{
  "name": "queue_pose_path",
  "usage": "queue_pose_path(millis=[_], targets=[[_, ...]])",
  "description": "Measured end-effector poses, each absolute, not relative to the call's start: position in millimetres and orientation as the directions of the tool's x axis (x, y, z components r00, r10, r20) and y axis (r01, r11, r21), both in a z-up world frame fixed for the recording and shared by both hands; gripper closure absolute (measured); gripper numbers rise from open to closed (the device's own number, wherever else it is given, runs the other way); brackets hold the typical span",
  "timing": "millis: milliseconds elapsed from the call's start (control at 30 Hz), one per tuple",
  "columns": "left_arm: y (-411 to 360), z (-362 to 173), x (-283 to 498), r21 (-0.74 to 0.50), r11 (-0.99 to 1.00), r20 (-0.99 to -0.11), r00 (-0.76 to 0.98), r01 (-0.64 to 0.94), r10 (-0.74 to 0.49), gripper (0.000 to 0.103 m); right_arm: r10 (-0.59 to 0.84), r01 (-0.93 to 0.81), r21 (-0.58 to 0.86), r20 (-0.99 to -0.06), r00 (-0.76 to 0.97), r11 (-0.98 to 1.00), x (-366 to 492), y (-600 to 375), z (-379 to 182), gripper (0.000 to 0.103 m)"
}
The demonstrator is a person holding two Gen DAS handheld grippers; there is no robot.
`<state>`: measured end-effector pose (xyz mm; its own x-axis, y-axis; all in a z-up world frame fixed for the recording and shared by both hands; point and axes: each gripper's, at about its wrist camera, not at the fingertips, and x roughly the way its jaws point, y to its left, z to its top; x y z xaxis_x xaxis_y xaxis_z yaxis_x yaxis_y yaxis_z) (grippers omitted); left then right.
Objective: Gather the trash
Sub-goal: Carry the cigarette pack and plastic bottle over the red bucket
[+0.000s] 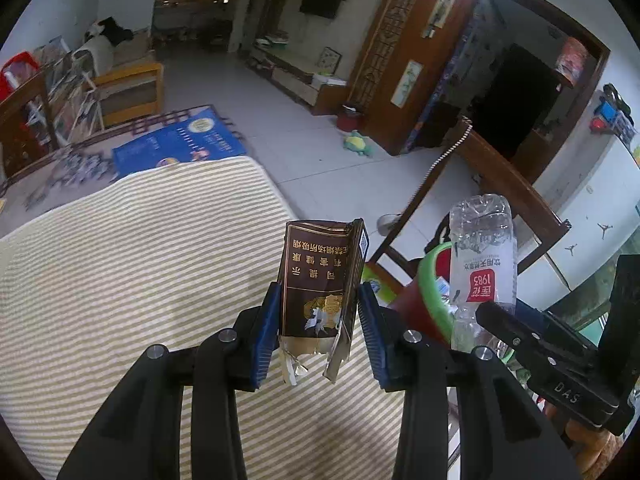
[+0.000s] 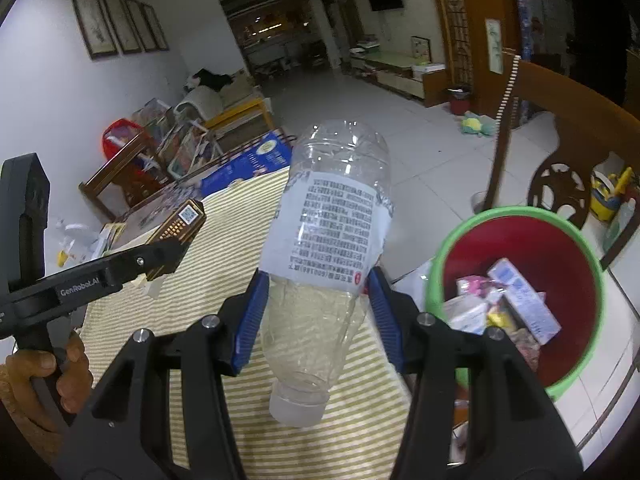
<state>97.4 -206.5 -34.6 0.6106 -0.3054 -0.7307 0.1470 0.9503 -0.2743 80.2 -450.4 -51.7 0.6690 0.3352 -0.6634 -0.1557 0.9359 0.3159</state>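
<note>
Left gripper [image 1: 318, 320] clamps a torn brown cigarette pack [image 1: 320, 284], long axis upright; right gripper [image 2: 316, 312] clamps a plastic water bottle [image 2: 324, 248], cap pointing down toward the camera.

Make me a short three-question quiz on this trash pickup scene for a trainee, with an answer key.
1. True or false: the right gripper holds a brown cigarette pack.
2. Which way does the cap of the plastic bottle point: A) toward the camera, B) away from it?
3. Fill in: the red bin has a ____ rim.

Key
1. False: the right gripper clamps the clear plastic bottle; the left gripper holds the torn cigarette pack.
2. A: the cap sits nearest the camera, below the blue pads.
3. Green. The bin already holds cartons and wrappers beside the striped cloth.
</note>
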Motion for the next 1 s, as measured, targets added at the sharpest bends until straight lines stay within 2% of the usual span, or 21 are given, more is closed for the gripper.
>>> queue_pose_path(millis=[1000], targets=[[-415.5,-51.4,159.0,-0.272,0.872,-0.765,0.458,0.406,-0.453,0.066,0.183,0.111,0.350,-0.703,0.687,0.930,91.2,-632.1,-85.0,0.053]])
